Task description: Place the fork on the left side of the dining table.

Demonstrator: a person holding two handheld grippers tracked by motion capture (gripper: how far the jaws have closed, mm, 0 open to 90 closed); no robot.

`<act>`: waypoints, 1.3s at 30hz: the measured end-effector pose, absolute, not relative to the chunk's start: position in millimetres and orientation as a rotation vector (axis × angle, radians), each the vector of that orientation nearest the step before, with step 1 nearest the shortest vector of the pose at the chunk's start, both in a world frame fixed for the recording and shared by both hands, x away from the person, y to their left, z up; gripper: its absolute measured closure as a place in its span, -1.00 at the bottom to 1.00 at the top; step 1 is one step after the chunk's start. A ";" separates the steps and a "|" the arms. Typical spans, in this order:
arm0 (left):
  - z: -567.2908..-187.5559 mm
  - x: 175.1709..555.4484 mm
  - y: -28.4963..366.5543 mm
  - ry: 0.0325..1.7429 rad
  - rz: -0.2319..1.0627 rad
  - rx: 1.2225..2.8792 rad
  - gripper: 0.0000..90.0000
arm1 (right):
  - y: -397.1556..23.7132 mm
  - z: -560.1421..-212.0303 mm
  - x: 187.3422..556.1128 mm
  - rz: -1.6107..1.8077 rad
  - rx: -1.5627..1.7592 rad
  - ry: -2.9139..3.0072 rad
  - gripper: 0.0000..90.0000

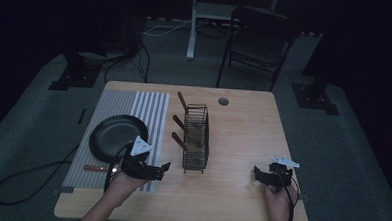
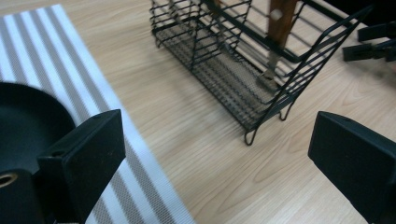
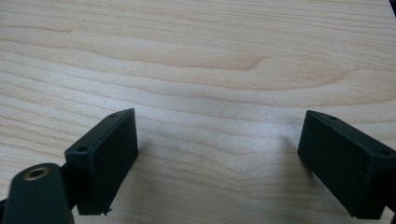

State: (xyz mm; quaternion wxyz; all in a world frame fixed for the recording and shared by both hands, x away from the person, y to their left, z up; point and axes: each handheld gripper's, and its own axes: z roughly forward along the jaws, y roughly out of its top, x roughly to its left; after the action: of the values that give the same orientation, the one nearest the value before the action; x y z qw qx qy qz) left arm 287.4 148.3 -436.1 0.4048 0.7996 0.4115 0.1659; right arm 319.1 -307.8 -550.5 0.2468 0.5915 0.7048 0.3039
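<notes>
- black wire rack [image 1: 196, 138] holding wooden-handled utensils stands mid-table, right of striped grey mat [image 1: 149, 111] and black round pan [image 1: 117, 137].
- left gripper [image 1: 162, 169], jaws released, empty, near rack's front corner.
- right gripper [image 1: 257, 174], jaws released, over bare wood.

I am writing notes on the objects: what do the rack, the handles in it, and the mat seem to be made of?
The rack looks like thin metal wire with a matte black coating and a fine mesh floor. The handles appear to be brown wood, with a smooth reddish surface. The striped mat seems woven fabric or plastic, grey and white; the fine weave texture suggests this, but I cannot be sure.
</notes>
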 end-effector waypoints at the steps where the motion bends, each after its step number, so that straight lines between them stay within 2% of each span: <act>1: -434.4 288.5 146.4 1.034 0.411 2.017 -0.91 | -307.8 -550.5 319.1 0.829 1.614 1.922 -0.74; 27: -410.5 315.3 104.8 1.114 0.366 1.920 -0.87 | -307.8 -550.5 319.0 0.830 1.615 1.921 -0.73; 28: -409.8 316.5 103.8 1.116 0.368 1.913 -0.84 | -307.8 -550.5 319.0 0.830 1.615 1.920 -0.73; 29: -409.2 317.8 102.6 1.118 0.367 1.905 -0.72 | -307.8 -550.4 319.0 0.830 1.616 1.920 -0.73; 31: -408.6 321.1 99.6 1.124 0.365 1.913 -0.70 | -308.0 -550.5 319.0 0.829 1.613 1.922 -0.73; 33: -409.3 323.9 97.5 1.135 0.364 1.911 -0.57 | -307.9 -550.5 319.0 0.829 1.614 1.921 -0.73; 39: -414.2 329.7 95.9 1.135 0.319 1.910 0.03 | -307.9 -550.5 319.0 0.829 1.614 1.920 -0.73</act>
State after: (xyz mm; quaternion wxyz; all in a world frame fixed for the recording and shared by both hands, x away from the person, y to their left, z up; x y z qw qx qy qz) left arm 329.7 95.9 -414.2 0.4336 0.7667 0.4558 0.1281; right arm 319.0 -307.9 -550.5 0.2470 0.5920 0.7042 0.3042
